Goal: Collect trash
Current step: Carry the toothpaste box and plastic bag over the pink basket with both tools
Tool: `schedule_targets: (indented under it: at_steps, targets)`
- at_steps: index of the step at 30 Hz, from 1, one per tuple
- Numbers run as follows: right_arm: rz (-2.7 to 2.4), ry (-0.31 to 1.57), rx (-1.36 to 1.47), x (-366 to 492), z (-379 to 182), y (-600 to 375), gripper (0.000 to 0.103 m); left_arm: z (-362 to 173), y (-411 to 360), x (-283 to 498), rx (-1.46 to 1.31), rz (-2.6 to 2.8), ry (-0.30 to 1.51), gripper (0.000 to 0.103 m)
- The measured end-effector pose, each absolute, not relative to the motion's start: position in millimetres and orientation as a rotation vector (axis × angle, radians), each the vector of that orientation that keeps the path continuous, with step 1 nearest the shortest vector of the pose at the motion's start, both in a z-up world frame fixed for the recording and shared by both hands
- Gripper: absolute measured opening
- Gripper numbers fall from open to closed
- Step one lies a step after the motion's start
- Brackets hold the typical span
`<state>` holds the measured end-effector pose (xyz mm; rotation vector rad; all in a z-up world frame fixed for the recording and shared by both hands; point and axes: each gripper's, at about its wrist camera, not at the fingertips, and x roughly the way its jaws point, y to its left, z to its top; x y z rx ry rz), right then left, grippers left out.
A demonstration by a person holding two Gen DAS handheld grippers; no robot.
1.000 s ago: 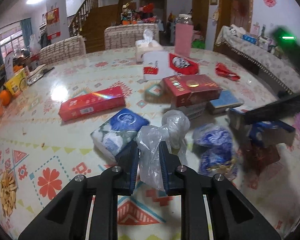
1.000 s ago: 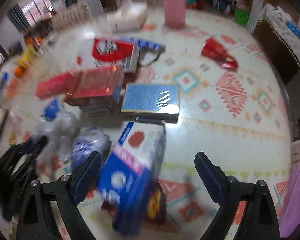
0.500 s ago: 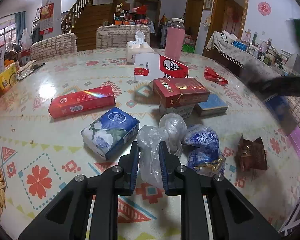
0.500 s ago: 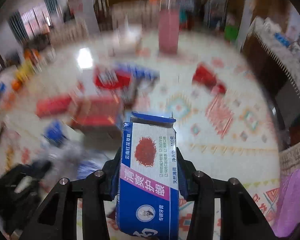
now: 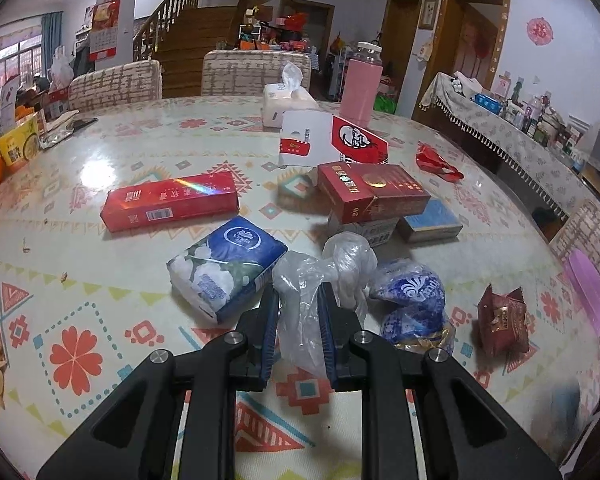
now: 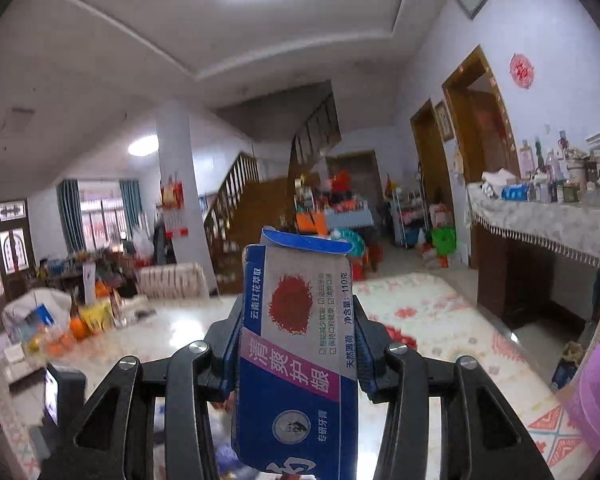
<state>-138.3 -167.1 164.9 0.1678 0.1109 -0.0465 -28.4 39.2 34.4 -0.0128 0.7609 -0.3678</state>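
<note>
Left wrist view: the left gripper (image 5: 298, 312) has its fingers clenched on a crumpled clear plastic bag (image 5: 320, 276), which rises between them over the patterned worktop (image 5: 100, 280). Two red cartons (image 5: 170, 200) lie beyond, with one blue tissue pack (image 5: 226, 270), one blue wrapper (image 5: 412, 296) and one dark red snack packet (image 5: 502, 320); the blue box seen beside the packet a second ago is gone. Right wrist view: the right gripper (image 6: 298, 332) grips one blue toothpaste box (image 6: 298, 344) upright between its fingers, lifted off the worktop where earlier it lay under spread fingers.
</note>
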Motion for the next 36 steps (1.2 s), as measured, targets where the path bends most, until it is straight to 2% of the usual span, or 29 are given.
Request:
schedule_targets:
  at_steps: [4,6,8,9,11,15,19,20,21,22,24,26,36]
  targets:
    - [-0.063,0.113,0.140,-139.4,172.4,-170.2,0.050,33.5,38.6,-26.5,-0.014,-0.368,0.768,0.019]
    - [-0.065,0.133,0.147,-145.3,171.5,-175.0,0.050,34.2,39.4,-27.2,-0.019,-0.367,0.762,0.023]
    - [-0.063,0.157,0.169,-151.1,168.2,-177.5,0.050,34.9,38.6,-27.5,-0.017,-0.362,0.756,0.046]
    - [-0.064,0.172,0.182,-150.1,164.4,-179.4,0.050,35.7,37.8,-28.1,-0.011,-0.357,0.750,0.054]
    - [-0.060,0.205,0.204,-150.1,155.1,-190.6,0.050,37.6,33.1,-30.1,0.016,-0.348,0.739,0.059]
    - [-0.045,0.241,0.217,-154.4,145.0,-201.7,0.050,33.0,17.5,-26.8,0.101,-0.314,0.755,0.079]
    - [-0.023,0.262,0.222,-172.8,141.6,-212.7,0.050,18.1,-1.1,-11.2,0.205,-0.278,0.813,0.079]
    - [-0.022,0.269,0.218,-176.2,141.6,-215.2,0.050,13.4,-4.2,-7.3,0.218,-0.286,0.848,0.073]
    - [-0.022,0.277,0.212,-180.6,141.3,-219.4,0.050,11.7,-5.5,-5.5,0.212,-0.293,0.864,0.038]
    - [-0.024,0.282,0.208,-183.2,140.9,-222.0,0.050,10.2,-5.6,-4.5,0.205,-0.290,0.884,0.026]
    - [-0.040,0.300,0.193,-191.9,138.5,-228.8,0.050,13.2,-4.5,-6.9,0.185,-0.280,0.896,0.019]
    - [-0.060,0.325,0.182,-202.4,133.0,-239.9,0.050,19.4,-2.6,-14.2,0.156,-0.296,0.902,0.017]
    - [-0.164,0.441,0.203,-239.3,101.9,-306.0,0.050,93.6,-25.2,-84.5,0.127,-0.431,0.740,0.016]
